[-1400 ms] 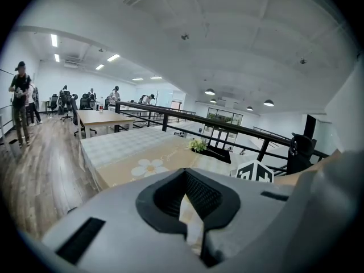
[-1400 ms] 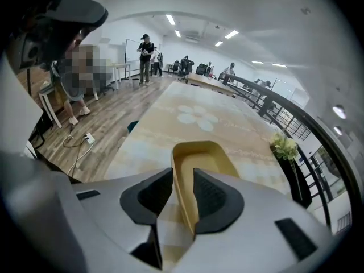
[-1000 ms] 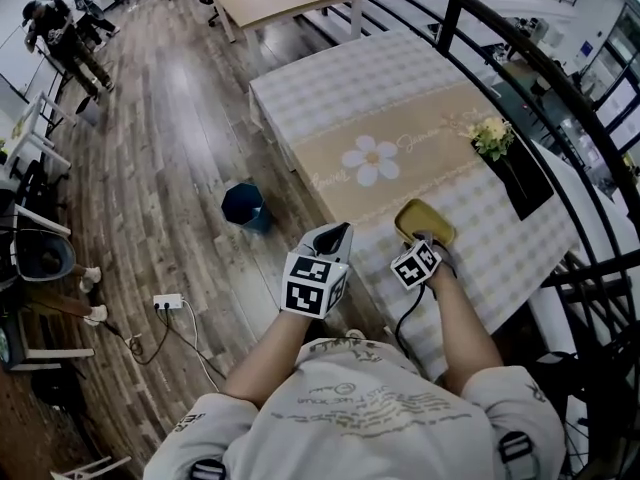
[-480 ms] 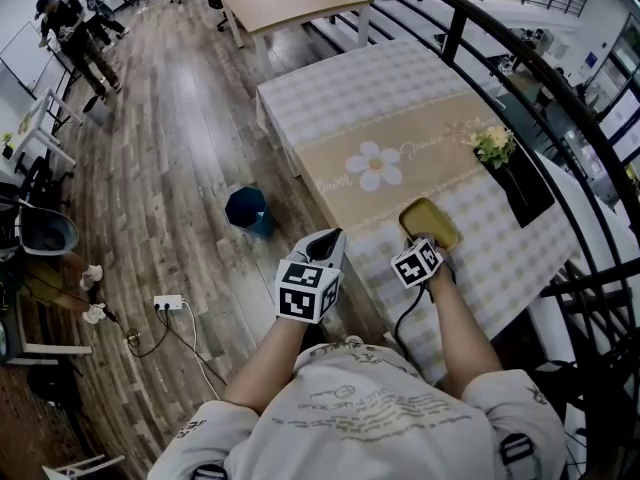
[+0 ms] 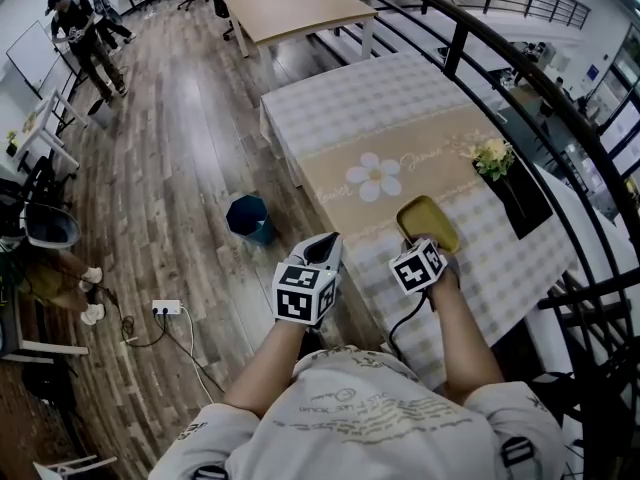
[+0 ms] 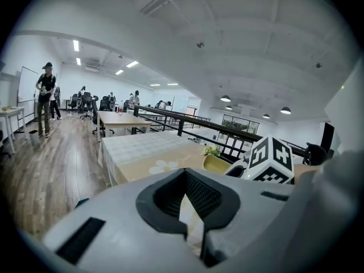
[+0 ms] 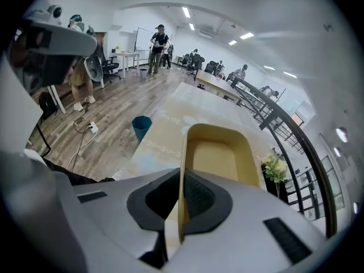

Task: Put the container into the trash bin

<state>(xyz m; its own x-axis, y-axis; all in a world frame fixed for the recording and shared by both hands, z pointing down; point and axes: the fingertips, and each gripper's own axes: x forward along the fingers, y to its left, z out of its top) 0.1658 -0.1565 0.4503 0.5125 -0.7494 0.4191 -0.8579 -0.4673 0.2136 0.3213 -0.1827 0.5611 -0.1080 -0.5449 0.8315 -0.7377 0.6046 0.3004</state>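
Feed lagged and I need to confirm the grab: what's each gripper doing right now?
Left gripper: closed, nothing in it.
Right gripper: closed on the side wall of the yellow container.

Wood floor [image 5: 180, 168], black railing [image 5: 456, 43], wooden desk [image 5: 295, 6]

**Container** [image 7: 219, 155]: shallow rectangular tray, mustard yellow, with rounded corners and a raised rim; empty. It sits open side up, long axis pointing away from the holder. Its near rim is pinched in the closed right tongs [image 7: 181, 212], over the desk [image 5: 400, 118] near the front edge.

**Trash bin** [image 5: 247, 216]: small, dark teal, upright with its mouth open. It stands on the wooden floor [image 5: 170, 168] near the desk's left side.
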